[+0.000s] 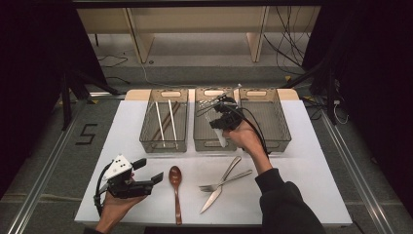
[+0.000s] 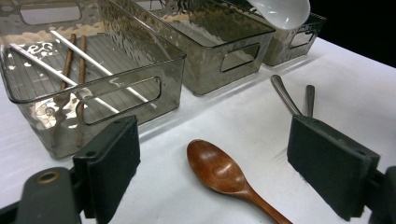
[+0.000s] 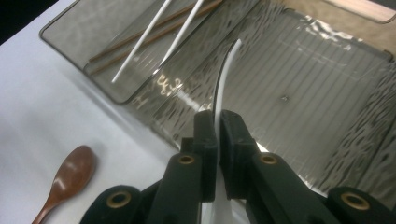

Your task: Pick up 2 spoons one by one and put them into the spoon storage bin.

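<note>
Sorting cutlery into the three bins seems the work in hand. The middle bin (image 1: 209, 141) is the landmark: the right gripper (image 1: 220, 127) hangs over its near right corner, jaws almost closed on the handle of a white spoon (image 3: 227, 74), whose long axis points along the bin toward its far end. So the drop lies straight below, I judge. Left of this bin, another bin holds chopsticks (image 1: 165, 122). In front of it lies the wooden spoon (image 1: 176, 187), just beside the left gripper (image 1: 148, 171), which is wide open and empty.
</note>
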### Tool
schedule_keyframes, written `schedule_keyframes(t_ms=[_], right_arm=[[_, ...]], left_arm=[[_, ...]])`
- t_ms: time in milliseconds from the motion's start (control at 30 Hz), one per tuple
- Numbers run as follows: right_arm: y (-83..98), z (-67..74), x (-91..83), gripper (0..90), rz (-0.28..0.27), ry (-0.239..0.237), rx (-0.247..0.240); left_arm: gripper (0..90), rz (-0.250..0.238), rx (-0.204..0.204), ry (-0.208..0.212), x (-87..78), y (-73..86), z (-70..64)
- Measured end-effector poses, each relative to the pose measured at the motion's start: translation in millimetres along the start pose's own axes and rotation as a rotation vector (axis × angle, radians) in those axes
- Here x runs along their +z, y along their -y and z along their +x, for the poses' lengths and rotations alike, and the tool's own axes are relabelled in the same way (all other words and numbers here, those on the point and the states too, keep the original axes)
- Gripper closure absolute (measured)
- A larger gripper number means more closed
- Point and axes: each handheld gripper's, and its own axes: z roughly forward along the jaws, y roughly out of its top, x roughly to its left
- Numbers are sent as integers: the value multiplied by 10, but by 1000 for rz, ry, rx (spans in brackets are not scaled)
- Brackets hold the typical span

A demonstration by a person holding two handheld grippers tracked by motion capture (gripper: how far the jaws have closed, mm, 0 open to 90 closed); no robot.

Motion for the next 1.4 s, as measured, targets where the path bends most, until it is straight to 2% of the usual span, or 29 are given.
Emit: schedule_keyframes(t_ms=[333,800,1400], right_arm=[[-106,-192,64,864,-23,37,65],[-121,-374,203,863,-59,75,129],[-66,-395,385,862,-51,106,145]], left_arm=[[167,0,-1,1,-2,0,3],[166,1,2,0,-11,-1,5],[166,3,1,2,-10,1,5]])
